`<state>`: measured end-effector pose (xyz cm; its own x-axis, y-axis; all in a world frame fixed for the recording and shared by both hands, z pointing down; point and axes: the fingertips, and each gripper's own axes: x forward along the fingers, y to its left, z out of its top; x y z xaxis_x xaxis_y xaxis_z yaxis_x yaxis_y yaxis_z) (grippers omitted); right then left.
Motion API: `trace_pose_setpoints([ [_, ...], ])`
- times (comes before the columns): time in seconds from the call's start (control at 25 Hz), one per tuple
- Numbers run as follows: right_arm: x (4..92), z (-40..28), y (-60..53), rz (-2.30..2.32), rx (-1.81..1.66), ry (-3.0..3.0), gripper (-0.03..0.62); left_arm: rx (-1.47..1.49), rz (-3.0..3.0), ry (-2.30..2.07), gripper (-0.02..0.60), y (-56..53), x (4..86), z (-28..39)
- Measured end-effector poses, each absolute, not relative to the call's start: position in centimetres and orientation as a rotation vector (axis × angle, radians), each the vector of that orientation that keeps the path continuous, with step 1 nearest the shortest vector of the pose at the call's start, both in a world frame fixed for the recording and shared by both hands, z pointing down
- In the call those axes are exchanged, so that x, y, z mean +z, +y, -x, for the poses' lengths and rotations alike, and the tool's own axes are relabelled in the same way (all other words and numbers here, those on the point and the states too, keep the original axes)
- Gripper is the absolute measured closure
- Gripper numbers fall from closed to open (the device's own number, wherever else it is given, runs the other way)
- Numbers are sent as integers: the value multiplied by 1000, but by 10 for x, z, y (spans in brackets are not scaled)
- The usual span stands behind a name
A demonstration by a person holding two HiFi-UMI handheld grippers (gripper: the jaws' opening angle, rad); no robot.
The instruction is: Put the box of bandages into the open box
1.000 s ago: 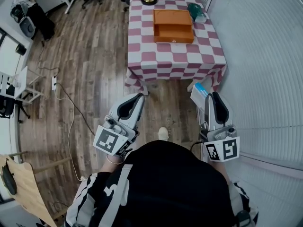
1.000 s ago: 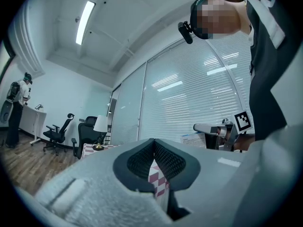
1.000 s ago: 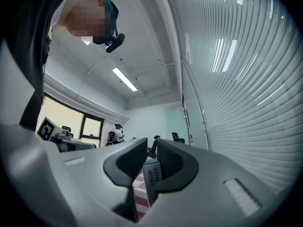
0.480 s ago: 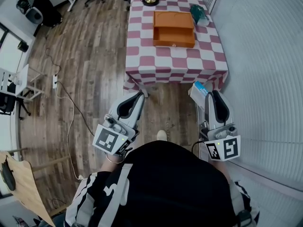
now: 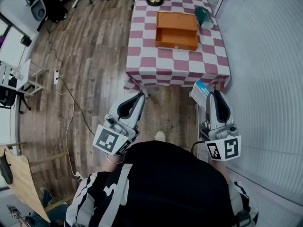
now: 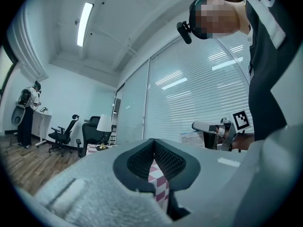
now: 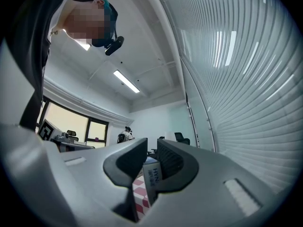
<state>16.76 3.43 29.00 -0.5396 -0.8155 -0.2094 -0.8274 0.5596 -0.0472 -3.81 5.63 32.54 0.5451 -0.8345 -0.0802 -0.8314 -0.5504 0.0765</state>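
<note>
An orange open box [image 5: 176, 42] stands on a table [image 5: 177, 66] with a pink-and-white checked cloth, far ahead of both grippers. My right gripper [image 5: 212, 95] is held over the wood floor, short of the table's near right corner. It is shut on a white and blue box of bandages [image 5: 200, 88], which shows between the jaws in the right gripper view [image 7: 153, 175]. My left gripper [image 5: 138, 97] hangs over the floor near the table's front left corner. Its tips meet in the left gripper view [image 6: 153, 144] with nothing between them.
A teal packet [image 5: 204, 17] and a round lamp base [image 5: 154, 0] sit on the table's far side. A blind-covered wall [image 5: 265, 70] runs close along the right. A cable [image 5: 71, 110] trails over the floor on the left, with desks and chairs beyond.
The table has drifted slightly lower and rightward in the head view. Both grippers keep their pose, and the bandage box stays in the right one.
</note>
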Motion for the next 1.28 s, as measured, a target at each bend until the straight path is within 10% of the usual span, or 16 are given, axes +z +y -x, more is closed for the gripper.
trace_pose_setpoints([
  [1.28, 287, -177, 35, 1373, 118, 2597, 531, -162, -2730, -1490, 578, 58, 327, 32],
])
